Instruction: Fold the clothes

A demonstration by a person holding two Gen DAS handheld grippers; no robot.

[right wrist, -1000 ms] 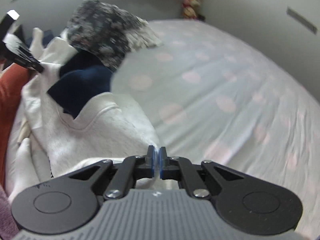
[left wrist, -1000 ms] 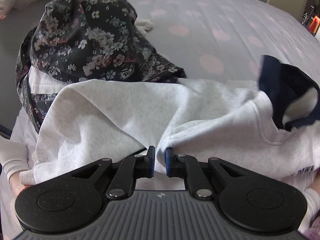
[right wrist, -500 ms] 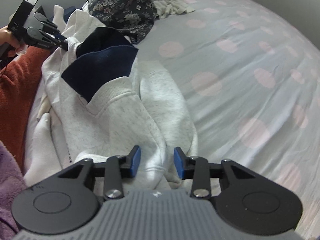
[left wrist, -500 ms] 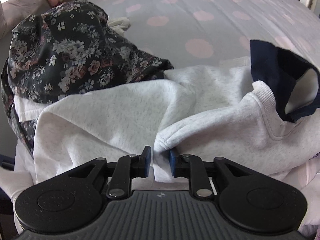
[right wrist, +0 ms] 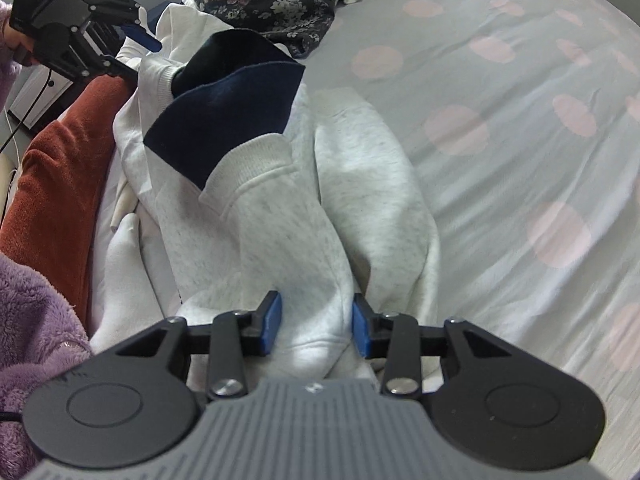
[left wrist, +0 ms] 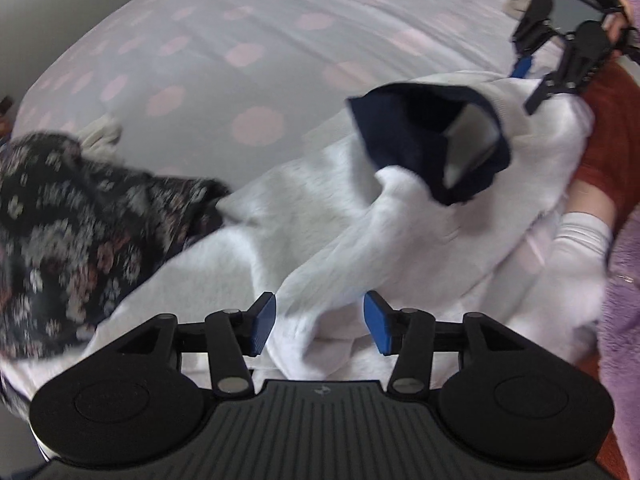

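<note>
A light grey sweatshirt (right wrist: pixel 280 208) with a navy hood lining is spread on the dotted bedsheet (right wrist: pixel 500 128). The left gripper (left wrist: pixel 319 325) is seen opening, sweatshirt cloth bunched loosely between its jaws. The right gripper (right wrist: pixel 316 325) is parked half-wide around a sweatshirt fold, pads seemingly just off it.

Motion blur smeared the floral garment (left wrist: pixel 80 232) in the left wrist view — its print was unreadable and the left edge cut it off. The grey sweatshirt (right wrist: pixel 280 216) ran under the right gripper's body, its lower end hidden — whatever lay inside the navy collar (left wrist: pixel 432 140) was unclear.
</note>
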